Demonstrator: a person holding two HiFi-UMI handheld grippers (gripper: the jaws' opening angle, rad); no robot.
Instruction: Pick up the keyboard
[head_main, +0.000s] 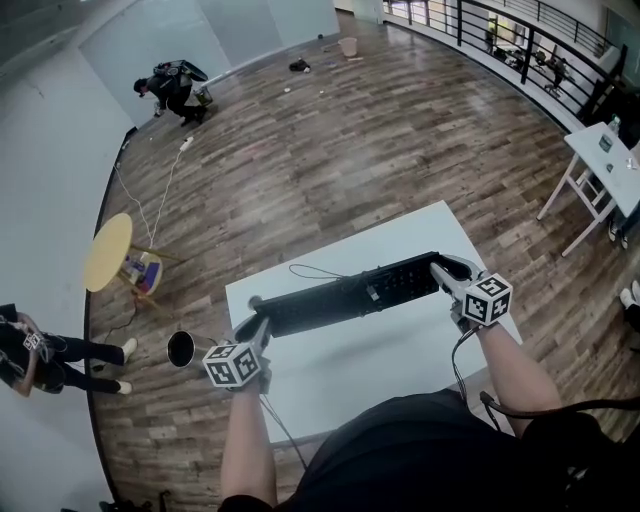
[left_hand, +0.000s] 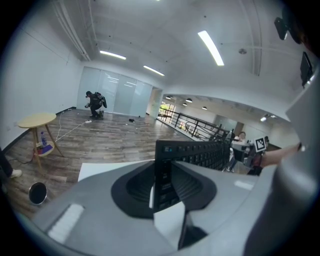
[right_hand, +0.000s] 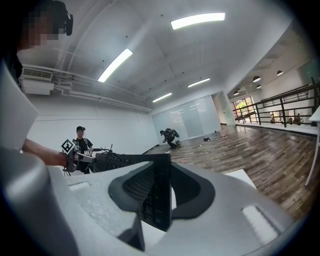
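Broadly, a wide wooden floor (head_main: 330, 130) is seen all round. A railing (head_main: 520, 40) is noted along the far edge and a crouching person (head_main: 172, 88) well away by the wall.

A white tabletop (head_main: 390, 370) is set directly below the wearer. A round yellow side table (head_main: 108, 250) is noted off to its left, well apart.

The keyboard (head_main: 350, 293), long and black, is found over the tabletop, spanning most of its width. It is turned up on its long edge, not laid flat.

Both ends are pinched. The left tongs (head_main: 258, 326) are clamped on the left end and the right tongs (head_main: 442, 270) on the right end. In both gripper views the keyboard's end is seen edge-on between the pads, with a pad pressed on either face.

A thin cable (head_main: 312, 270) is trailed from the keyboard's far side onto the tabletop.

Progress: the grasp is judged done at both ends. The keyboard appears raised off the tabletop, though the gap beneath cannot be confirmed from above. What is left, as judged, is a clear lift away from the tabletop, with the cable minded so it is not snagged. Slip risk is judged low with two holds; the tilt is to be watched.
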